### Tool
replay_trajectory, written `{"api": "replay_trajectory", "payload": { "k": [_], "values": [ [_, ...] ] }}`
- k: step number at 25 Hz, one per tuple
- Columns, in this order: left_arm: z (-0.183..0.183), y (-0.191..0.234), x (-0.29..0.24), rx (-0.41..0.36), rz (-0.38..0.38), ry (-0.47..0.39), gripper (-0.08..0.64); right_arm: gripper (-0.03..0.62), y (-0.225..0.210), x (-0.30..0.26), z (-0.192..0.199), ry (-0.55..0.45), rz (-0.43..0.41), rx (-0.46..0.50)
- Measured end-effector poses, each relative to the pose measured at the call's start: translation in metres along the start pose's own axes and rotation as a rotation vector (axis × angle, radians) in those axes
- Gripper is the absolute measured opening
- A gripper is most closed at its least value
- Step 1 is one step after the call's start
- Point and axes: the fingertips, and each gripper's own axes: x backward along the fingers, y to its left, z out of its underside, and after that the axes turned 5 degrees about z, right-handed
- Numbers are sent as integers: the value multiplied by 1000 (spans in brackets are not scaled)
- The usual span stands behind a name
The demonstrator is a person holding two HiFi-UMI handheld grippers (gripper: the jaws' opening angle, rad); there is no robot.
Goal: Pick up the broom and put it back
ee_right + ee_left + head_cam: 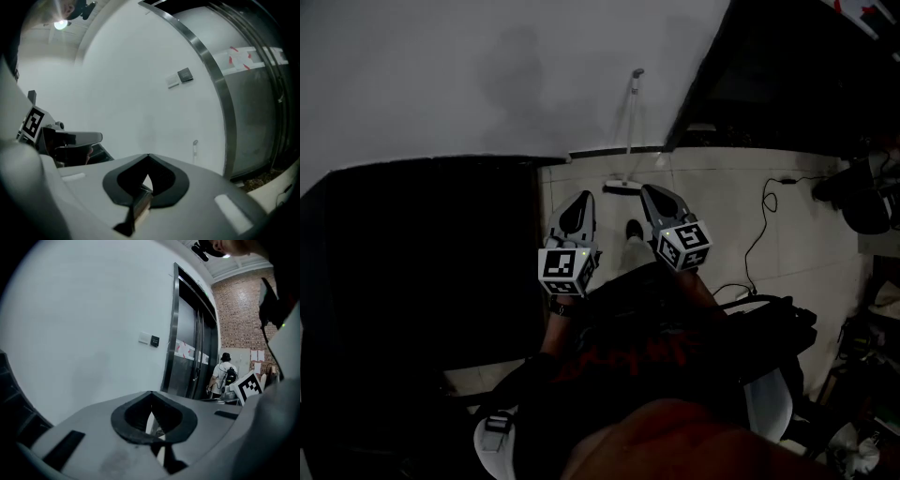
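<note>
The broom (pixel 631 127) leans upright against the white wall, its pale handle rising from a flat head (pixel 622 187) on the tiled floor. It shows again as a thin pale stick (pixel 194 151) in the right gripper view. My left gripper (pixel 580 197) and right gripper (pixel 650 191) hover side by side just short of the broom head, pointing at the wall. Both pairs of jaws meet at their tips with nothing between them. The left gripper (pixel 150 393) faces the wall and the right gripper (pixel 148 156) faces the wall beside the broom.
A large dark block (pixel 422 272) fills the left of the head view. A black cable (pixel 760 234) trails over the tiles at right. Metal lift doors (pixel 187 357) stand right of the wall, with a person (pixel 224 376) far beyond them.
</note>
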Motion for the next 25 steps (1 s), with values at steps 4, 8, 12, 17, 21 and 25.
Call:
{"api": "replay_trajectory", "payload": {
  "k": [4,8,12,17,21,25],
  "values": [
    [-31,29,-53,-7,-41,-9,6,0,-39,-41,-42,-4,2,5],
    [-44,53,-102,0,-50,10,6,2,-79,-88,-66,1,6,0],
    [-39,71,-121,20,-27,45,6,0,-90,-114,-65,26,28,-9],
    [-50,103,-138,41,-31,36,6,2,-104,-157,-38,106,48,10],
    [-37,116,-140,63,-74,80,6,4,-128,-193,25,230,-18,-23],
    [-13,128,-134,84,-140,148,6,230,-150,-235,91,355,-149,-122]
  ]
}}
